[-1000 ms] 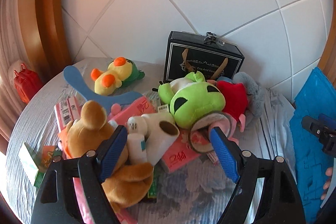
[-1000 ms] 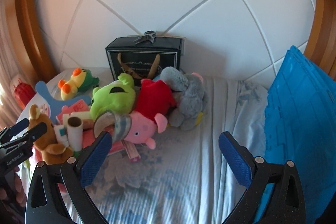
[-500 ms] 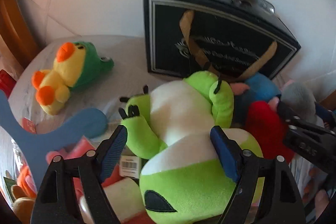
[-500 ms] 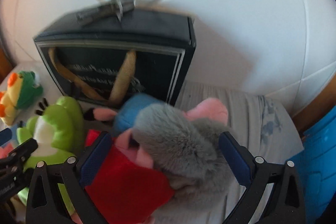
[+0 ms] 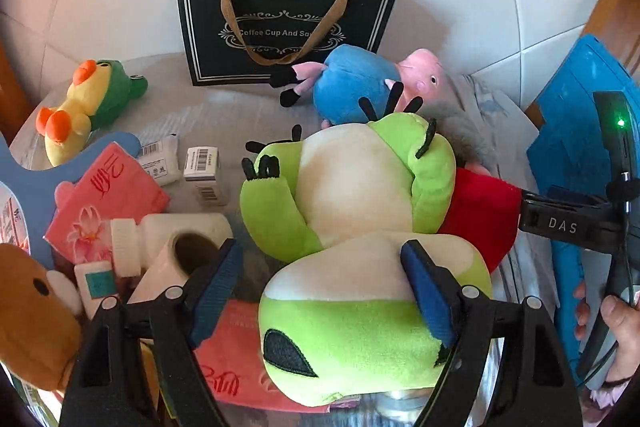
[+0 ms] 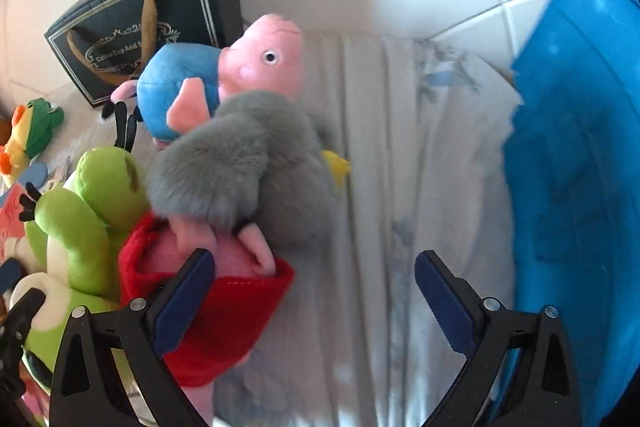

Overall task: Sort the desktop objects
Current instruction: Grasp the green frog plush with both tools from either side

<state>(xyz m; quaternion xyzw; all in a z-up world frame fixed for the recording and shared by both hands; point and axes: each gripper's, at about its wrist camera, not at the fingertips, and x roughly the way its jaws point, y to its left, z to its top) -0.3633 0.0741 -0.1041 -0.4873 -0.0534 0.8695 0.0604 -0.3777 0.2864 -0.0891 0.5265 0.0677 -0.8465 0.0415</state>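
Black gift box (image 5: 286,27) reads "Coffee Cup And"; right claw (image 5: 564,225) "DAS".

Left tongs (image 5: 320,277) point steeply down, jaws wide apart; right tongs (image 6: 314,289) likewise, gaping, nothing pinched.

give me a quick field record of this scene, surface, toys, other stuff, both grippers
surface: pale striped cloth
plush toys: green frog; blue-shirt pig; red-dress pig; grey plush; yellow duck; brown bear
other items: black gift box; pink tissue pack; blue bin
left gripper: open, astride the frog's head
right gripper: open, left pad at the red-dress pig
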